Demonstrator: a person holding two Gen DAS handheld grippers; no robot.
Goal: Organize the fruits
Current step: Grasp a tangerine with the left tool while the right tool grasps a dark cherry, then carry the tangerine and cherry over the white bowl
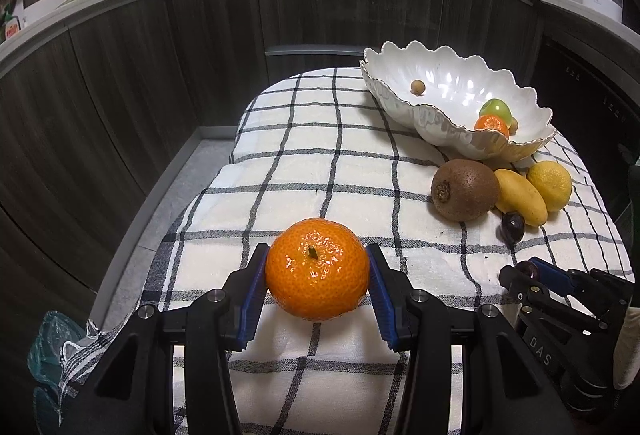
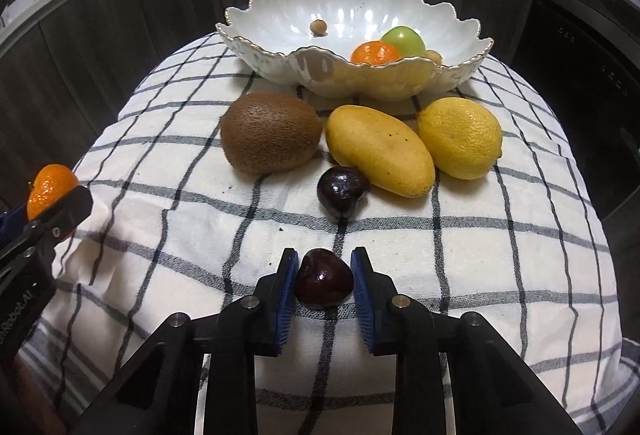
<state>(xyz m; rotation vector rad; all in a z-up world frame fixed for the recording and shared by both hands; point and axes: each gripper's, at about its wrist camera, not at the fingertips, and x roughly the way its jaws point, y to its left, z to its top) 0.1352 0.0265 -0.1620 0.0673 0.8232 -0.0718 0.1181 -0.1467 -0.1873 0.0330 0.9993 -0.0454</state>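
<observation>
- Two claws in play, both already clamped on fruit. Left claw [image 1: 317, 275] has its blue pads squeezed on either side of a mandarin [image 1: 317, 269], stem up, sitting at the near end of the checked cloth [image 1: 280, 163].
- Right claw [image 2: 325, 281] is closed about as tight as it goes on a dark cherry [image 2: 325, 283], pads touching both sides, cherry low over the cloth near the front edge.
- Just past it at 12 o'clock there's a second cherry [image 2: 343, 191] lying loose on the cloth.
- Behind that, a row: kiwi [image 2: 271, 133] at 11 o'clock, yellow mango [image 2: 380, 151] leaning toward 1, lemon [image 2: 460, 137] at 2, the last two touching.
- Farthest out, a white scalloped bowl [image 2: 280, 15] with a mandarin, a green apple [image 2: 403, 39] and a couple of small brown round fruits inside, can't tell what kind.
- Dark cabinets [image 1: 120, 75] curve around the back of the table.
</observation>
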